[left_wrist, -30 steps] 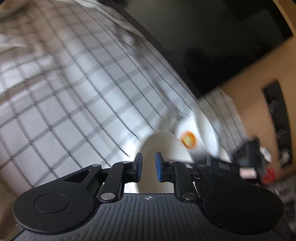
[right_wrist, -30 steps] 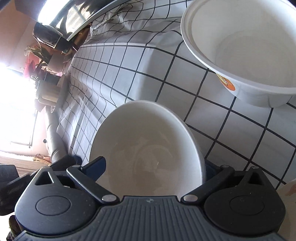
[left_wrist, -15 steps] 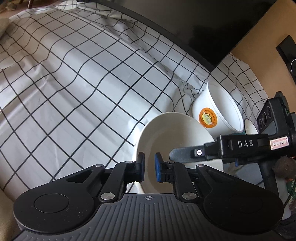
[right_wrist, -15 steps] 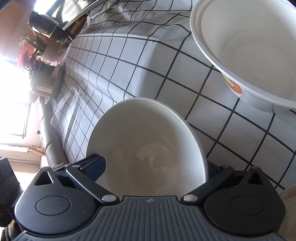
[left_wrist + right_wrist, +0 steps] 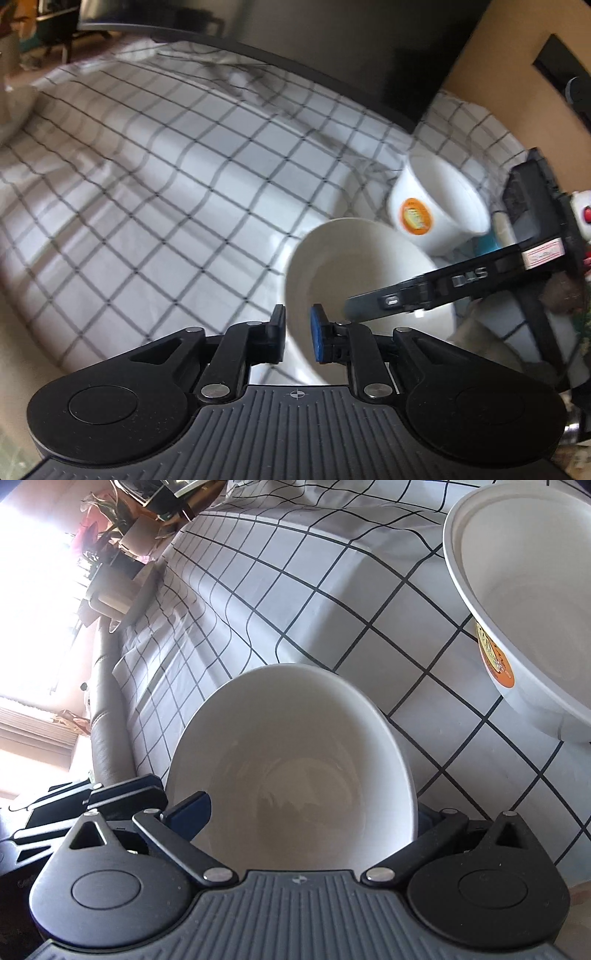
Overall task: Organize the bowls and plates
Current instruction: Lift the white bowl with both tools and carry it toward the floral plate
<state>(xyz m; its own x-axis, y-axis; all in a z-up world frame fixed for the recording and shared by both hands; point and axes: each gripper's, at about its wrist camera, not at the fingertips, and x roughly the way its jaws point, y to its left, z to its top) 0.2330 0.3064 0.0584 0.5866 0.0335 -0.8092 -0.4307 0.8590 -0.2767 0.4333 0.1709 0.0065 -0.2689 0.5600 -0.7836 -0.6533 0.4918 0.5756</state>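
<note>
A plain white bowl (image 5: pixel 295 760) lies between the wide-spread fingers of my right gripper (image 5: pixel 310 812), which spans it across its width; whether the pads press the rim is hidden. The same bowl (image 5: pixel 354 266) shows in the left wrist view, with its near rim in the narrow gap of my left gripper (image 5: pixel 297 330); the blue pads sit on either side of the rim. A white paper bowl with an orange label (image 5: pixel 524 602) stands just beyond, also in the left wrist view (image 5: pixel 436 206). My right gripper's finger (image 5: pixel 443 288) crosses over the white bowl.
A white cloth with a black grid (image 5: pixel 166 184) covers the table. A dark screen (image 5: pixel 295 48) stands along the far edge. A brown board (image 5: pixel 517 74) is at the right. Plants and boxes (image 5: pixel 122 554) stand at the table's far end.
The left view has swung; the bowl now sits lower right with its rim between the left pads. The right gripper stays around the bowl, the paper bowl shifted right.
</note>
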